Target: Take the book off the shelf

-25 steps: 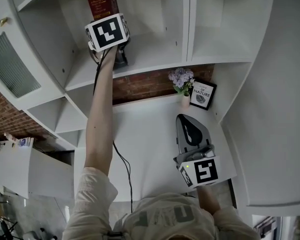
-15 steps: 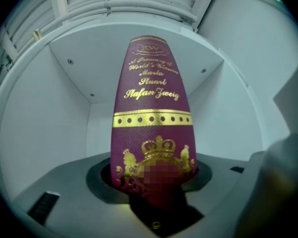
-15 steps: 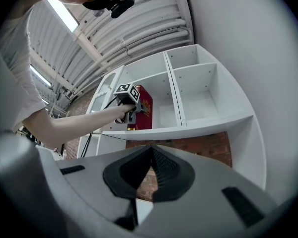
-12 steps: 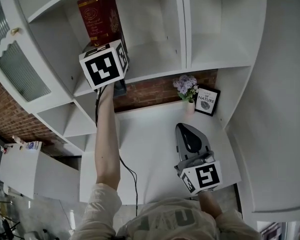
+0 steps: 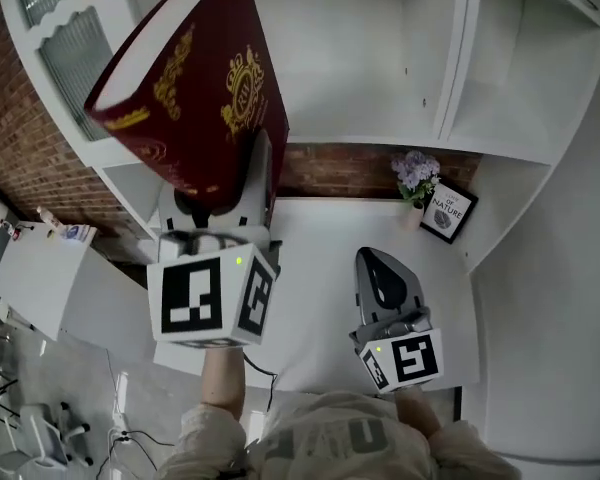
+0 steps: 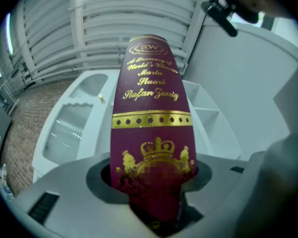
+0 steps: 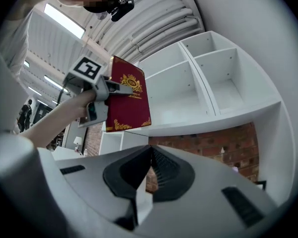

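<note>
Nearest the head camera, the left gripper [image 5: 220, 208] was found raised close in front of the person, its jaws clamped on the lower end of the book [image 5: 195, 88]. Its own view confirmed the grip: the maroon spine [image 6: 151, 128] stood wedged between both pads. Half a second before, this book was standing upright in a shelf compartment with the gripper at its base. It had since come fully out and hung in the air, tilted, clear of the shelf [image 5: 380, 138].

Lower down, the right gripper [image 5: 385, 278] hovered over the white desk [image 5: 310, 258], jaws pressed together on nothing, placed much as before.

Beyond, the open shelf compartments in view held nothing. A flower vase [image 5: 415, 173] and a small framed print [image 5: 445, 213] stood at the desk's back corner.

Finding: the removal appeared complete, with only the set-down outstanding.
</note>
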Available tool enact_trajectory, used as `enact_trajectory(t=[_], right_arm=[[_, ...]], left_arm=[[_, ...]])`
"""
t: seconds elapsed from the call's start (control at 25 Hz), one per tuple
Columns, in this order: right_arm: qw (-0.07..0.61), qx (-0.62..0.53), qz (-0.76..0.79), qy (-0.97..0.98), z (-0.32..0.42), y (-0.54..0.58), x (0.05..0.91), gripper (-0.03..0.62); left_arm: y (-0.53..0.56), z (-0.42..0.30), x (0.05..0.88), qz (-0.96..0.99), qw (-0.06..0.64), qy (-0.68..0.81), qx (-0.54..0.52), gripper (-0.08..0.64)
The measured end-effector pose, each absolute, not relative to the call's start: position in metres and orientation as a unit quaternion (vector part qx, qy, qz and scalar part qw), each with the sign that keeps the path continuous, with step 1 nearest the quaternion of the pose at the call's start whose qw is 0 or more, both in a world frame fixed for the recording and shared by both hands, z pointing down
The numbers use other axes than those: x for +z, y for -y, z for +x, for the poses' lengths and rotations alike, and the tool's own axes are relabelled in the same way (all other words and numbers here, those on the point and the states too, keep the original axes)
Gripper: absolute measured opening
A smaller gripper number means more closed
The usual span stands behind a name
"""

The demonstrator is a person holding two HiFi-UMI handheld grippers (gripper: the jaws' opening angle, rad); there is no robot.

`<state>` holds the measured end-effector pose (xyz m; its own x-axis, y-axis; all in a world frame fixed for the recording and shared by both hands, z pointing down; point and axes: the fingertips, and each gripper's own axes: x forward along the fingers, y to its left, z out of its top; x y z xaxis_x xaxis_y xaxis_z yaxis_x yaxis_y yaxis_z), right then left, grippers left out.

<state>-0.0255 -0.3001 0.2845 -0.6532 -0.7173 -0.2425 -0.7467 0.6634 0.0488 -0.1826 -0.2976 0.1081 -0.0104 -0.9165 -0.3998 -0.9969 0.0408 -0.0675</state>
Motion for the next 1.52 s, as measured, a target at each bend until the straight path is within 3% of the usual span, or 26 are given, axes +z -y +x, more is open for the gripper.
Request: enact_trajectory(t=[0.28,0.64,1.52], right_arm=[[0.084,0.096,-0.386,-0.914,-0.046,0.293,0.284,0.014],[0.055,0.092,-0.376,-0.92,-0.058,0.302,0.313,0.014],[0.053,0.093,-0.413,-0.905,-0.054,0.296,0.303,0.012]], left_arm=[[0.231,-0.187,0.201,-0.672,0.142,-0.713,0.142,0.242],[0.242,-0.175,0.279,-0.647,0.116,-0.742,0.128,0.242],[0.249,-0.178,0.287,-0.658,0.101,-0.738,0.11,0.242]])
